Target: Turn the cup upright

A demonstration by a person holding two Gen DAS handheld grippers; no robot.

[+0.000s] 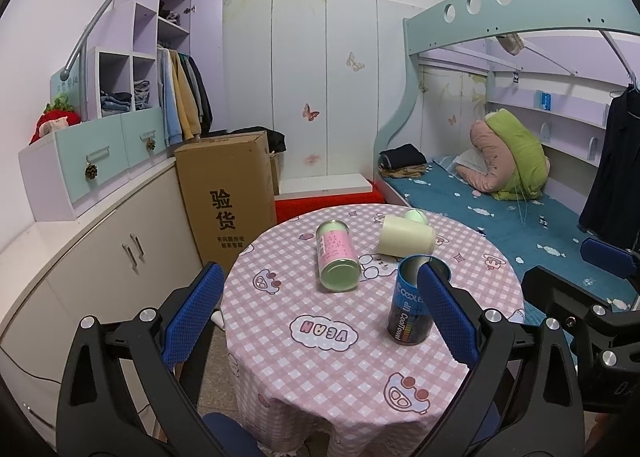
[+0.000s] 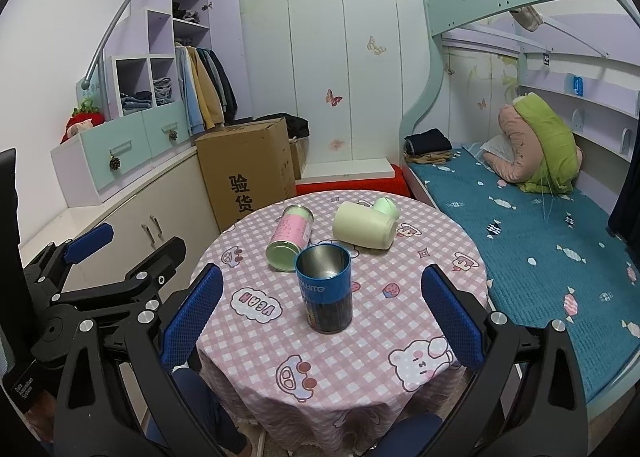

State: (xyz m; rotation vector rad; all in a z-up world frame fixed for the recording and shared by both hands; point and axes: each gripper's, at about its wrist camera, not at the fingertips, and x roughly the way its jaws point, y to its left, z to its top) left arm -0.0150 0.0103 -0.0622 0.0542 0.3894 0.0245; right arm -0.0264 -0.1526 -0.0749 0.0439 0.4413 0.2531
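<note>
A blue metal cup stands upright, mouth up, on the round table with a pink checked cloth. A pink and green cup lies on its side behind it. A pale green cup also lies on its side at the back. My left gripper is open and empty, near the table's front edge. My right gripper is open and empty, with the blue cup standing in front of it between the fingers' lines. Neither gripper touches anything.
A tall cardboard box stands left of the table. A bunk bed with a blue cover lies to the right. White cabinets run along the left wall.
</note>
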